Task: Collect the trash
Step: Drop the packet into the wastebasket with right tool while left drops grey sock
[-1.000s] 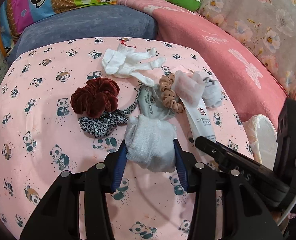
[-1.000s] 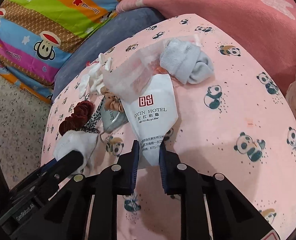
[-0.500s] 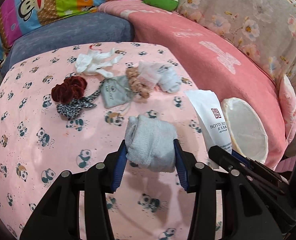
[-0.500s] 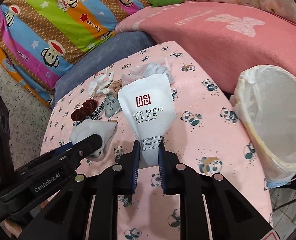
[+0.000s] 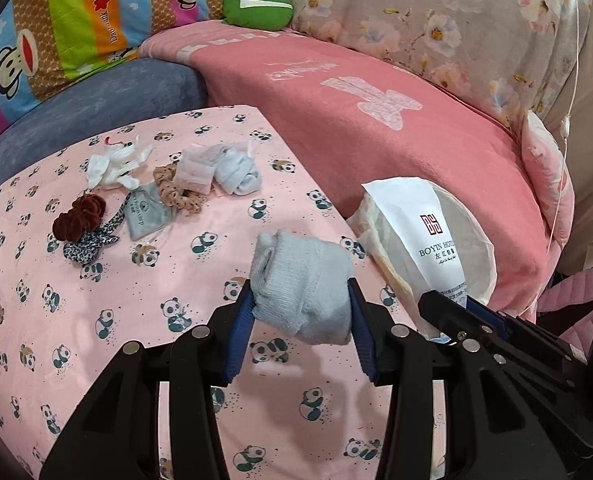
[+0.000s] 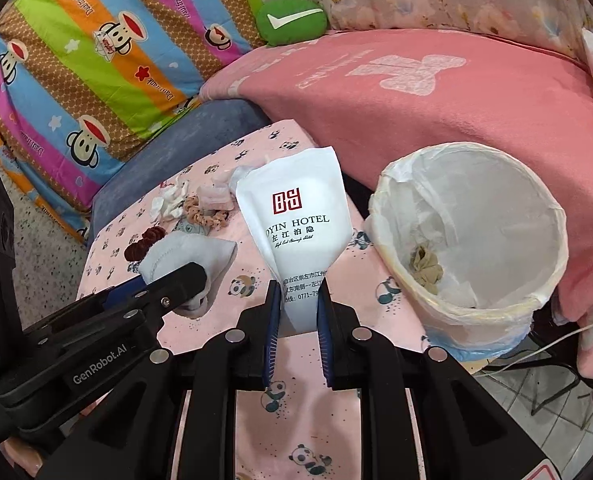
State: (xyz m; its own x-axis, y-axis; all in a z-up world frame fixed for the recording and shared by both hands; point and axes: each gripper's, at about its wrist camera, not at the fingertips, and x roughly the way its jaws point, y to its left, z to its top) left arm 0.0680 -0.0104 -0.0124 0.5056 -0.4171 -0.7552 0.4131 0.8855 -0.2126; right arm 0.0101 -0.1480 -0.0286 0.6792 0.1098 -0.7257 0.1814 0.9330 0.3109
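Left wrist view takes in the widest spread: the pink panda-print cloth (image 5: 108,300) covering the table, the pink blanket (image 5: 376,128) behind it, and the striped monkey-print cushion (image 5: 76,28) at the back. At the table's right edge sits the lined trash bin (image 5: 484,264), seen here mostly from the side and partly hidden by the white hotel packet (image 5: 428,228). The left gripper (image 5: 300,312) pinches a rolled grey sock (image 5: 302,300) between its blue pads, held above the cloth, near the bin. This view alone shows the far clutter clearly: white gloves (image 5: 114,164), a second grey sock bundle (image 5: 236,172), a tan scrunchie (image 5: 172,192), a dark red scrunchie (image 5: 80,222), a leopard-print band (image 5: 90,242) and a small grey pouch (image 5: 146,216).

Right wrist view looks down into the trash bin (image 6: 416,184), which the other camera does not: a crumpled brownish scrap (image 6: 426,268) lies at the bottom of the white liner. The right gripper (image 6: 298,300) is pressed onto the narrow lower end of the white hotel packet (image 6: 296,220), which stands upright above the table edge, just left of the bin and not over its opening. The left gripper (image 6: 168,284) appears from the side here, with the rolled grey sock (image 6: 184,254) in its grip. Tiled floor (image 6: 536,400) shows beneath the bin.
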